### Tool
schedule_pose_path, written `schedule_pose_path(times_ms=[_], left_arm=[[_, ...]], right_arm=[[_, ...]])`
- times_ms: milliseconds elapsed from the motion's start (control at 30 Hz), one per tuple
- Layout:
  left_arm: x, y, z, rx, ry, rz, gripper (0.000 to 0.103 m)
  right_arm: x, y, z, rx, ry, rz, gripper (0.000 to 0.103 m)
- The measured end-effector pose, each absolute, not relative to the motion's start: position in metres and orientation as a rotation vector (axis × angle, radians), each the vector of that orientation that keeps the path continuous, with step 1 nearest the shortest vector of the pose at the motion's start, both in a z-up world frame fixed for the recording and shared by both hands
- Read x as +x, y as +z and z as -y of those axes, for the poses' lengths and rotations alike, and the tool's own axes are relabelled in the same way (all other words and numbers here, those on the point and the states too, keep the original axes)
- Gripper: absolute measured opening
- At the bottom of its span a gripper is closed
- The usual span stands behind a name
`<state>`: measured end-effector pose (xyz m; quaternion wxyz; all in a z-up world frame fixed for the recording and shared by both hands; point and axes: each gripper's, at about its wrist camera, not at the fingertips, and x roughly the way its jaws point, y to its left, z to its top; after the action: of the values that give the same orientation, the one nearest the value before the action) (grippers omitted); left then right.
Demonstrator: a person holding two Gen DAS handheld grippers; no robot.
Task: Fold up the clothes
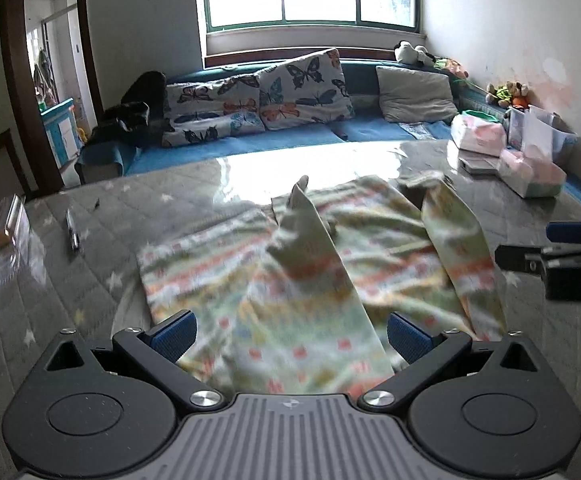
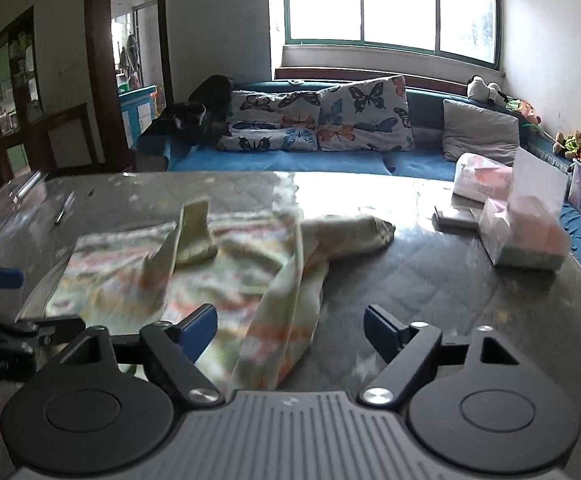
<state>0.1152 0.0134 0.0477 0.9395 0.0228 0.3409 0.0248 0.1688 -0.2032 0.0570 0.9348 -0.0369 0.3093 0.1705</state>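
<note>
The patterned garment (image 1: 250, 280) lies spread on the shiny grey table (image 1: 90, 240), rumpled, with one sleeve (image 1: 306, 240) thrown back across its middle and another long strip (image 2: 286, 312) trailing toward you at about 6 o'clock in the right wrist view. Your left gripper (image 1: 290, 338) hangs just above the near hem with its jaws wide apart and nothing between them; your right gripper (image 2: 290, 330) is just as wide and empty, the trailing strip lying between its pads without being pinched. The cloth is blurred, so you cannot tell how many layers sit under either claw. If you close here, you risk catching only the top layer, or the loose strip alone, and dragging the rest askew. The table top looks slick, so the whole piece may slide rather than fold. The pen (image 1: 73, 232) at 10 o'clock and the tissue packs (image 2: 526, 236) at 2 o'clock could be swept off by a wide swing.
</note>
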Motion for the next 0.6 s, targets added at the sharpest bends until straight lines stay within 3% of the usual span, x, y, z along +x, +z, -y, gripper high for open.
schedule_pose_path(times_ms=[133,500,600], left_arm=[[0.142,0.051,-0.017,0.036,0.066,-0.685,0.102],[0.193,0.039,-0.014,0.025,0.077,-0.712,0.103],[0.190,0.034,-0.010,0.029,0.062,-0.724,0.103]], right_arm=[[0.199,0.059,0.197,-0.083,0.334,-0.626,0.077],[0.266,0.038,0.185,-0.051,0.323,-0.683,0.058],[0.275,0.030,0.186,-0.041,0.328,-0.705,0.038]])
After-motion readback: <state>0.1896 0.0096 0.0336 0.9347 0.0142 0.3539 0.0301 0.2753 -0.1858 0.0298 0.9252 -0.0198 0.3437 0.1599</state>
